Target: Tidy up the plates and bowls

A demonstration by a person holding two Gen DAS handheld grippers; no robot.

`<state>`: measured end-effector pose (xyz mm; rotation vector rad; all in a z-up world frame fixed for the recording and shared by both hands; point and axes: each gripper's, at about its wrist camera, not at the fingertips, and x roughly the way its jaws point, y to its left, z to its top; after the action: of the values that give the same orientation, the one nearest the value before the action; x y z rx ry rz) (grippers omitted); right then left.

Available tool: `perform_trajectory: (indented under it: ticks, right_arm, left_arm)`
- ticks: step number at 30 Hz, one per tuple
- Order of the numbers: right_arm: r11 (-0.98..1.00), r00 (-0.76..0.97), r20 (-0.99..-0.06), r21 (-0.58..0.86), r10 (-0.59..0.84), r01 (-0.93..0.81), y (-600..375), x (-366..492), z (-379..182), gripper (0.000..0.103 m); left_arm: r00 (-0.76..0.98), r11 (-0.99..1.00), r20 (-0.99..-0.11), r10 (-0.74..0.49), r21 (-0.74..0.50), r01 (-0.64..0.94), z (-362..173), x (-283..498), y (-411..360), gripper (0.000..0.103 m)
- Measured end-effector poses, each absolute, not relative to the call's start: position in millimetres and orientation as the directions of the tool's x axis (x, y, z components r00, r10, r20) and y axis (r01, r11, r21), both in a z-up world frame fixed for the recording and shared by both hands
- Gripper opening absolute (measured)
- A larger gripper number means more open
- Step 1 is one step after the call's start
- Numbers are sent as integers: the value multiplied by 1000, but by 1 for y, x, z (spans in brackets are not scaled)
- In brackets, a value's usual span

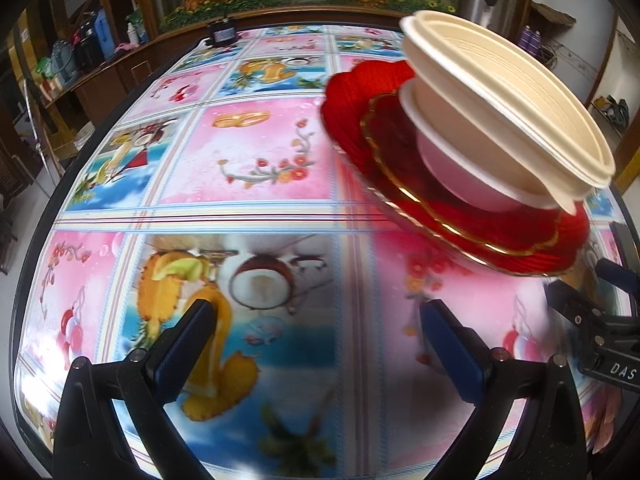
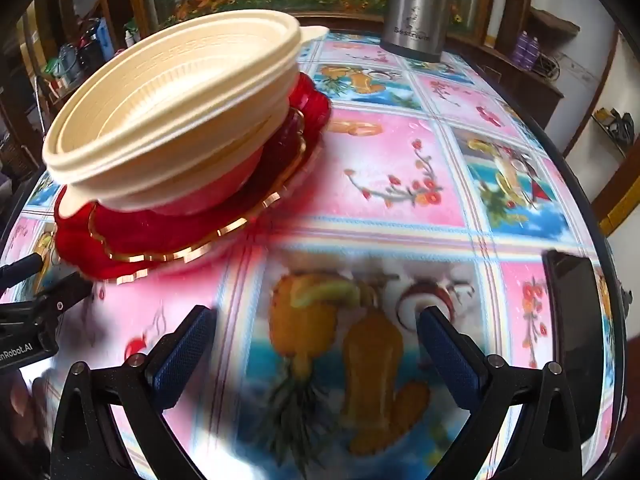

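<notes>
Between the left gripper's (image 1: 316, 322) blue-padded fingers (image 1: 188, 344): nothing, spread wide, only the patterned worktop (image 1: 256, 160) below. Same for the right gripper (image 2: 316, 328): fingers (image 2: 182, 354) wide apart, empty, hovering over the fruit-print cloth.

Outward from there: the stack sits on the worktop between the two tools, up and right of the left gripper, up and left of the right one. Bottom is a red scalloped plate (image 2: 168, 236) with gold edging, seemingly more than one layer. On it a pinkish small bowl (image 1: 452, 176), then cream ribbed bowls (image 2: 172, 92) nested on top, the widest uppermost.

Progress, as judged: plates and bowls look gathered into one pile, neither gripper touching it. No loose dishes on the visible worktop, so the task looks near finished or finished.

Hard to read:
- motion blur smears the near worktop and the plate rims
- exact count of nested cream bowls and red plates unclear
- fisheye tilt makes the stack look leaning; cannot tell if it really does
- a dark flat object (image 2: 576, 320) at the right edge of the right view, partly cut off, possibly a phone
- steel flask (image 2: 416, 4) at the far edge, top cropped
</notes>
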<state>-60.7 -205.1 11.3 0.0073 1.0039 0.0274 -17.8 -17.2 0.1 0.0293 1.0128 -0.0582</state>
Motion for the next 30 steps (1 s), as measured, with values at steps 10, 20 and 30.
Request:
perform_trajectory:
  ticks: [10, 20, 30]
  right_arm:
    - [999, 568, -823, 8, -22, 51, -215, -55, 11, 102]
    - [998, 578, -815, 1, -31, 55, -215, -50, 11, 102]
    - [999, 579, -815, 1, -31, 55, -215, -50, 11, 102]
  left_arm:
    - [529, 998, -848, -37, -5, 62, -1, -10, -24, 103]
    - [577, 997, -815, -46, -6, 71, -2, -1, -27, 103]
    - [578, 998, -815, -45, -5, 70, -2, 1, -27, 103]
